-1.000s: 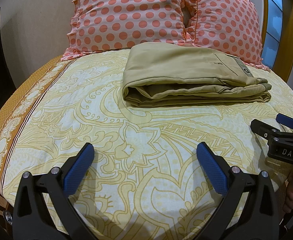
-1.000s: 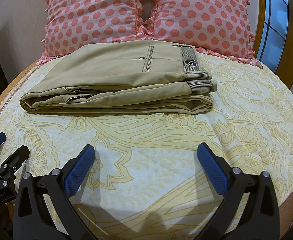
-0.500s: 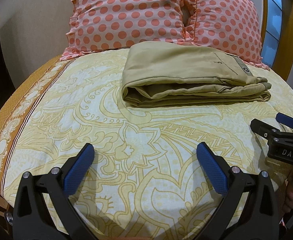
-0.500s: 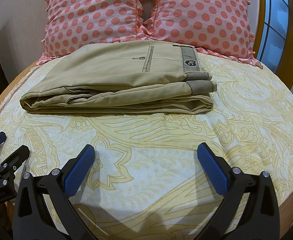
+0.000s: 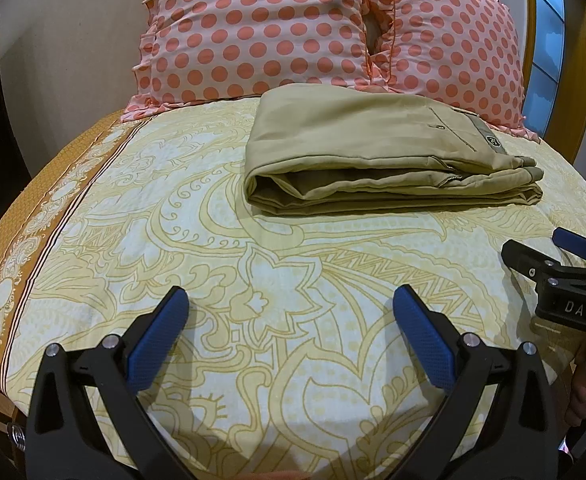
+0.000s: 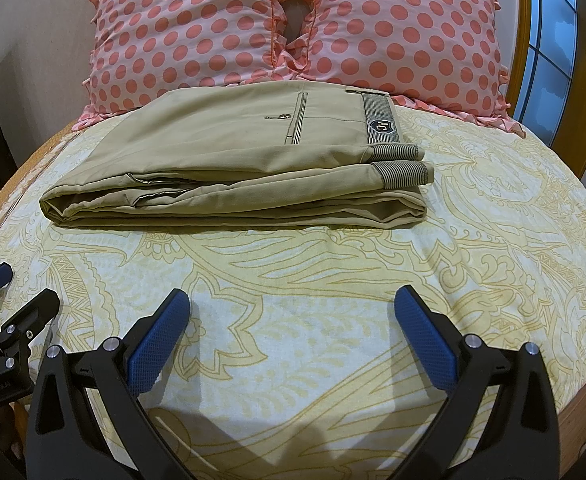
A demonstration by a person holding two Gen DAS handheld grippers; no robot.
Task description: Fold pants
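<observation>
The khaki pants [image 5: 373,160] lie folded in a flat stack on the yellow patterned bedsheet [image 5: 253,280], just in front of the pillows; they also show in the right wrist view [image 6: 233,172], waistband to the right. My left gripper [image 5: 291,308] is open and empty, low over the sheet, well short of the pants. My right gripper [image 6: 293,308] is open and empty too, near the bed's front edge. The right gripper shows at the right edge of the left wrist view [image 5: 549,256]; the left gripper shows at the left edge of the right wrist view [image 6: 9,300].
Two pink polka-dot pillows [image 6: 293,28] stand against the headboard behind the pants. A wooden frame and window [image 6: 549,40] are at the back right. The sheet's brown border [image 5: 33,240] runs along the bed's left edge.
Both grippers stay open and nearly still. The left wrist view has shifted very slightly; the pants have not moved.
</observation>
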